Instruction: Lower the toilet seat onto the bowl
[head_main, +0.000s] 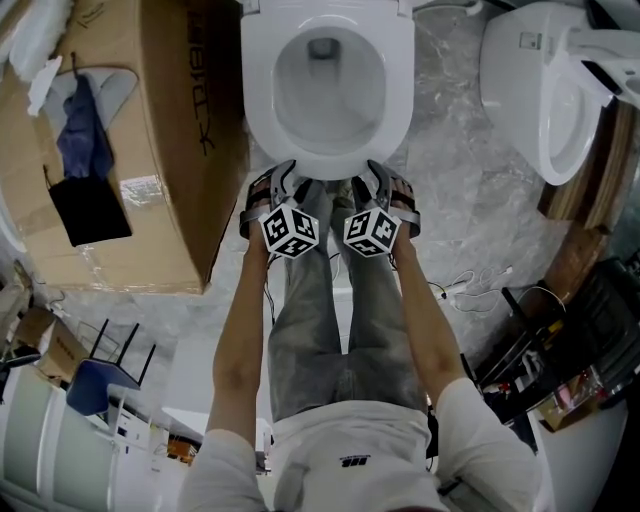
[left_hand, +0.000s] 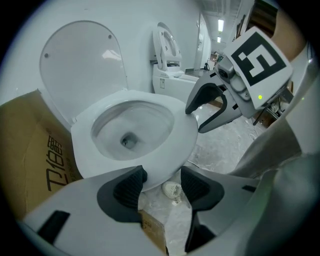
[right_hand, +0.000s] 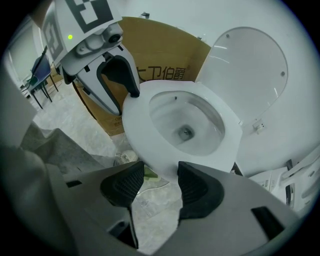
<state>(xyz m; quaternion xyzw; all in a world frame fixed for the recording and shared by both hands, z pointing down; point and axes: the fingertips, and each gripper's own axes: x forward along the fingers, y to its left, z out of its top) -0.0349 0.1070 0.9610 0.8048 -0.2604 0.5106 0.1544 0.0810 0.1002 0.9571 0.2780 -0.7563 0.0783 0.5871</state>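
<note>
Cardboard box (head_main: 150, 130) close beside toilet seat (head_main: 328, 162); left gripper (head_main: 283, 175) and right gripper (head_main: 378, 172) jaws spread, empty.

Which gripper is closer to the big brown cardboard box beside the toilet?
Left. The left gripper is at the front rim of the white toilet, on the side of the big brown cardboard box; the right gripper is beside it, farther away.

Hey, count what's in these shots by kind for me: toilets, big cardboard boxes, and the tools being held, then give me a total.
Toilets: 2, the near toilet and the second toilet
Big cardboard boxes: 1, the big cardboard box beside the near toilet
Tools: 2, the left tool and the right tool, both with jaws apart
Total: 5
</note>
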